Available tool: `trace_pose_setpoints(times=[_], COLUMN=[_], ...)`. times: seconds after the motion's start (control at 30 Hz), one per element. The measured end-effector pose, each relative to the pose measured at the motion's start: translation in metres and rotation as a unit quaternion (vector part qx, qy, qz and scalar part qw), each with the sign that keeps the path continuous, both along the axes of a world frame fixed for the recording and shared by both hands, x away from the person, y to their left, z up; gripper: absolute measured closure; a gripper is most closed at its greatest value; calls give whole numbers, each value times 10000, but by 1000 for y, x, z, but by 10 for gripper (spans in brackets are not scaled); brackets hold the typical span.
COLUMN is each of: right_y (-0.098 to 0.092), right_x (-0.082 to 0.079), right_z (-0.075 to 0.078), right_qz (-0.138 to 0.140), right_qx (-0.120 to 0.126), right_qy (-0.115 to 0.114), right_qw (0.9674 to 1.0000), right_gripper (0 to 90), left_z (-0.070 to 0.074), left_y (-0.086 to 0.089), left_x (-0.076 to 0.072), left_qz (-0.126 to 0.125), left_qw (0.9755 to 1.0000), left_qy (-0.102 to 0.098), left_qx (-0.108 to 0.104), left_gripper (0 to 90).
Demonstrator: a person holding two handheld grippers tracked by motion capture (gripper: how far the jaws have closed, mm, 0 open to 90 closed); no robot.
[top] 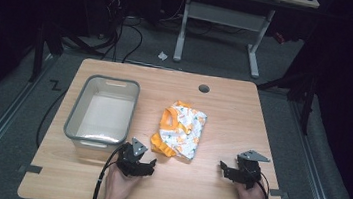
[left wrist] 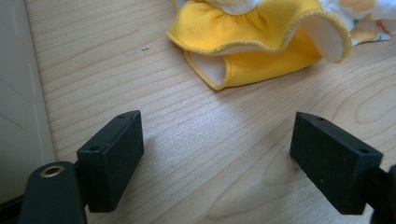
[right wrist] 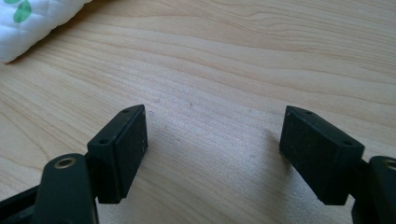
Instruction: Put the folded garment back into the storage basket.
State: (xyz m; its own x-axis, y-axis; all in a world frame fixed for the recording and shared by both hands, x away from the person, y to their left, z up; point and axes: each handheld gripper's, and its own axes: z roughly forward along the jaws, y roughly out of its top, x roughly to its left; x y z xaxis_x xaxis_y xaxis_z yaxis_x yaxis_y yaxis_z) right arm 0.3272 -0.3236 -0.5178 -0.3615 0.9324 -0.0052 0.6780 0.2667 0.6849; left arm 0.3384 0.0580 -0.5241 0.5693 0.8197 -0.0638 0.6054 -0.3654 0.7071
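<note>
The yellow-and-white garment (top: 180, 130) lies crumpled mid-tabletop (top: 233, 116); left hand-held gripper (top: 142, 166) and right hand-held gripper (top: 231, 170) rest near it, both released and holding nothing.

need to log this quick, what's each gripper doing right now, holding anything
Left gripper: open, nothing between its jaws, just short of the yellow and white printed cloth garment.
Right gripper: open, empty, over the bare wooden table.

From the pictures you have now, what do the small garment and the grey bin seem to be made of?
Garment: soft woven or knit fabric, probably cotton, matte; it gathers at the ruffled yellow hem with visible stitching, and its white part carries a print.
Grey bin: likely moulded plastic, smooth with a slight sheen; it has a thick rounded rim and moulded handle slots.
</note>
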Motion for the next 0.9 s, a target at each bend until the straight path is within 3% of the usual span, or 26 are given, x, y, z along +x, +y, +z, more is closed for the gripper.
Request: trace_pose_setpoints(times=[0.3, 0.4, 0.43, 0.53, 0.9], right_y=[0, 0, 0, 0, 0], right_x=[0, 0, 0, 0, 0], right_z=[0, 0, 0, 0, 0], right_qz=[-1, -1, -1, -4, -2], right_qx=[0, 0, 0, -3, -3], right_qy=[-4, -4, -4, 2, 2], right_qw=[10000, 10000, 10000, 10000, 10000], right_gripper=[238, 238, 238, 237, 238], left_z=[5, 9, 9, 11, 25], left_y=[0, 1, 1, 0, -10], left_x=[-2, -5, -5, -7, -7], left_qz=[-25, -97, -97, -118, -310], left_qw=[9999, 9991, 9991, 9986, 9970], left_qy=[32, -44, -44, -118, -66], left_qx=[-162, -418, -418, -501, -712], left_gripper=[182, 213, 253, 252, 243])
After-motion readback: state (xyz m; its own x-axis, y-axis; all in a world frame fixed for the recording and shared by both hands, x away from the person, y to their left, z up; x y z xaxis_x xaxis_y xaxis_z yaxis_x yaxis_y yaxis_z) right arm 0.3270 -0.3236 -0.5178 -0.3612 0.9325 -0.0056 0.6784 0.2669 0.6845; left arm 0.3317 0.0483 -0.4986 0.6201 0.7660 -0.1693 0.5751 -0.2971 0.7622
